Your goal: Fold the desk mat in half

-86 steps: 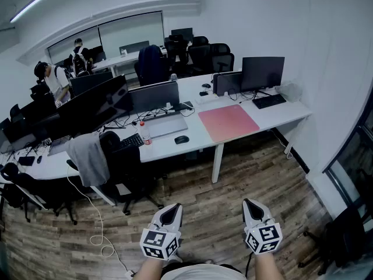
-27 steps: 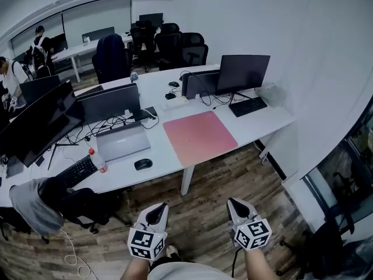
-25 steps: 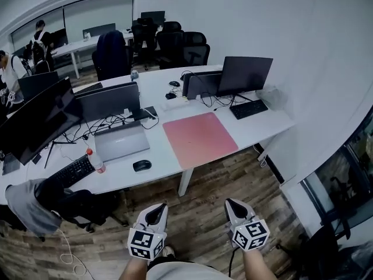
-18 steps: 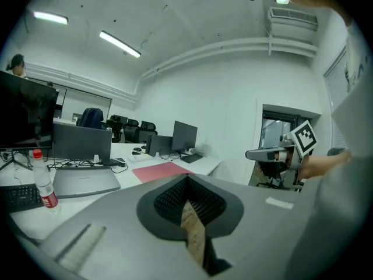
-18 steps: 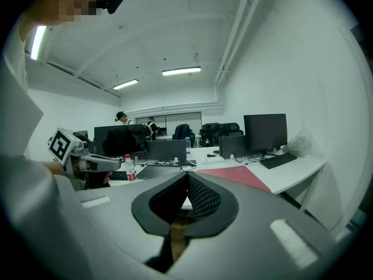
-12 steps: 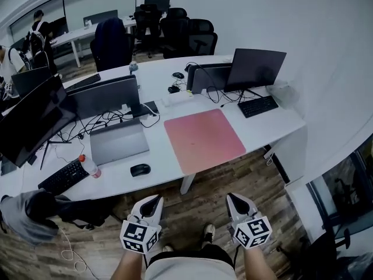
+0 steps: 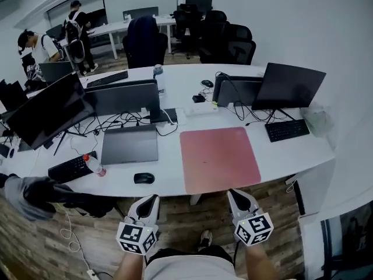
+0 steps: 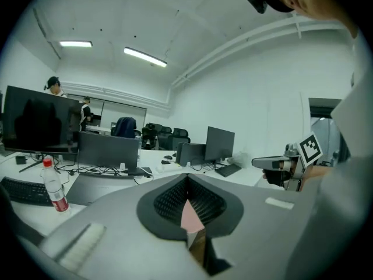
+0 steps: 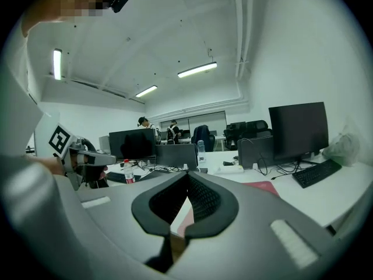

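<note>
- Desk mat [image 7: 220, 158], pink and rectangular, lay flat and unfolded at the center of the head view. Its near edge ran along the front edge of the white desk [image 7: 169, 185], probably because that is where it serves as a work surface.
- A closed laptop [image 7: 129, 144] sat just left of the mat and a mouse [image 7: 144, 178] lay lower left of it. A keyboard [image 7: 289, 129] sat to its upper right. None of them rested on the mat, so it looked free to lift.
- Left gripper [image 7: 152, 198] and right gripper [image 7: 233, 192] were held low at the bottom of the frame, short of the desk and apart from the mat.
- Both pairs of jaws were together, with nothing between them. The mat showed only beyond their tips.
- Each gripper pointed toward the mat's near edge, which looked like lining up on its two near corners. No fold had yet begun.
</note>
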`<state>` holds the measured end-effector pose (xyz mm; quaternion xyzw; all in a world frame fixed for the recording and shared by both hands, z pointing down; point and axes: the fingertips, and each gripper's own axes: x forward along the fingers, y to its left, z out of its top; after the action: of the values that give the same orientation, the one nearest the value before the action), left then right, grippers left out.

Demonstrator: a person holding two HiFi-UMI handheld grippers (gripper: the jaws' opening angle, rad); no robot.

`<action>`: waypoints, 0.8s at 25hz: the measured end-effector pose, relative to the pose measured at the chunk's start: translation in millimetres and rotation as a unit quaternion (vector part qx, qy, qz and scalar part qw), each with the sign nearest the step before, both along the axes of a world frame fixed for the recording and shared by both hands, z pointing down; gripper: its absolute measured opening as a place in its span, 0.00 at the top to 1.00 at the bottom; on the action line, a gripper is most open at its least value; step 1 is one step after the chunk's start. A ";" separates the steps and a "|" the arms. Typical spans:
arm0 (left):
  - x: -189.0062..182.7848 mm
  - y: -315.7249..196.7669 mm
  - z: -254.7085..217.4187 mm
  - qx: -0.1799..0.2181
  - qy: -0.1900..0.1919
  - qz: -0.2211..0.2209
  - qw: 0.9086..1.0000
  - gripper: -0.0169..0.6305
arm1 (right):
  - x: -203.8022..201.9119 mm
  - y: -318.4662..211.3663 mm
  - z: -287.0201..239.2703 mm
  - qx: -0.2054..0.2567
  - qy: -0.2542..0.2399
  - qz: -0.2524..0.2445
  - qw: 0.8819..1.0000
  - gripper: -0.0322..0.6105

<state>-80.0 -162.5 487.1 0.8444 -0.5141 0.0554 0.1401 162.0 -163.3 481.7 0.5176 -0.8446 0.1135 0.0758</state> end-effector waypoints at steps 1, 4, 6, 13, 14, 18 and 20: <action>5.1 -4.5 0.2 -0.001 -0.002 -0.013 1.000 0.97 | 5.1 -9.8 3.1 -0.004 0.000 -0.012 1.000 0.92; 21.6 -14.3 5.1 -0.008 -0.007 -0.045 0.999 0.97 | 17.8 -33.4 16.4 -0.021 0.004 -0.046 0.999 0.92; 33.4 -18.9 9.1 -0.013 -0.007 -0.060 0.998 0.97 | 25.2 -46.1 25.3 -0.032 0.008 -0.065 0.997 0.92; 49.4 -31.6 27.5 -0.036 -0.021 -0.086 0.995 0.97 | 20.4 -78.3 67.3 -0.076 0.029 -0.112 0.990 0.92; 49.2 -34.2 31.4 -0.040 -0.020 -0.086 0.995 0.97 | 17.1 -81.8 74.2 -0.083 0.035 -0.115 0.989 0.92; 41.4 -45.6 44.9 -0.053 -0.020 -0.081 0.995 0.97 | -2.2 -91.9 94.9 -0.106 0.045 -0.118 0.986 0.92; 34.8 -52.6 54.5 -0.063 -0.017 -0.080 0.995 0.97 | -14.6 -93.2 106.4 -0.122 0.054 -0.124 0.983 0.92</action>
<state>-45.1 -215.2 541.6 0.7889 -0.5778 0.0910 0.1883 147.4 -256.5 588.1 0.4007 -0.8768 0.1775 0.1978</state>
